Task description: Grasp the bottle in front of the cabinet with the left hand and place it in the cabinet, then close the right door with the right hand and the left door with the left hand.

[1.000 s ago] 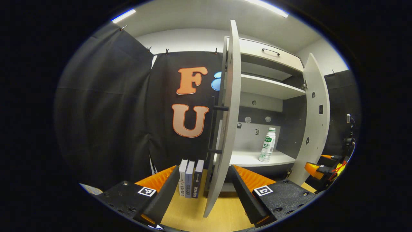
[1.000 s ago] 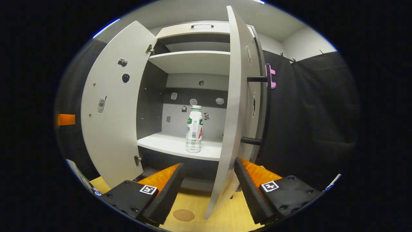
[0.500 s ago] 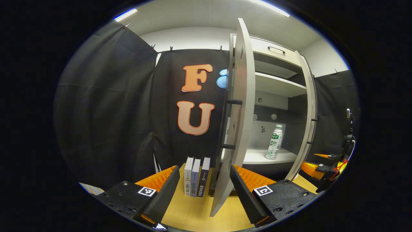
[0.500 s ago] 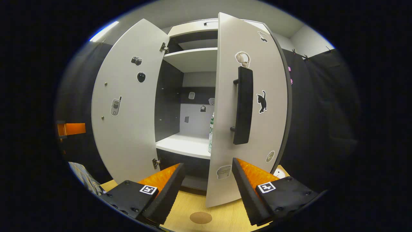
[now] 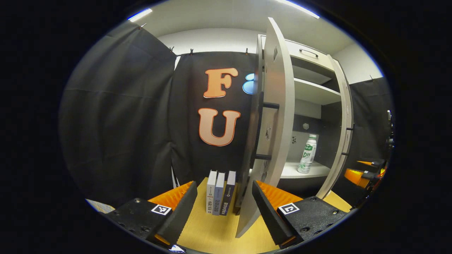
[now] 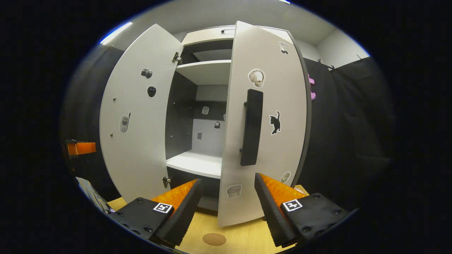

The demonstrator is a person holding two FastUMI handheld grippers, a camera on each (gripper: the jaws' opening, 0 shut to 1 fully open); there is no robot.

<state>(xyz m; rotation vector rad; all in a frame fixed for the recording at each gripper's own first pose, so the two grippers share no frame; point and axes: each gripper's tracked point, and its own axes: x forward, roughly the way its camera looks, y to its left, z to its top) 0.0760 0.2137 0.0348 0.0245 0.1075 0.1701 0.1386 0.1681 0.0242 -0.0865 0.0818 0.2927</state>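
With the bottle (image 5: 307,153) shelved at centre right, keep your right gripper (image 6: 226,206), jaws wide and empty, pressing the right door (image 6: 263,130) flat until it seats.

Black cloth (image 5: 116,123) hung as the booth's walls, clipped along its top edge to a white wall (image 5: 208,40) behind. The ceiling (image 5: 226,16) was pale, with a strip light (image 5: 140,14) at the far left and a second strip light (image 5: 298,7) at the right. The floor surface (image 5: 212,231) was light wood-grain board. Three books (image 5: 220,193) stood upright, side by side, on that board against the cloth. In the right gripper view, a round brown mark (image 6: 214,239) lay on the board near the lower edge.
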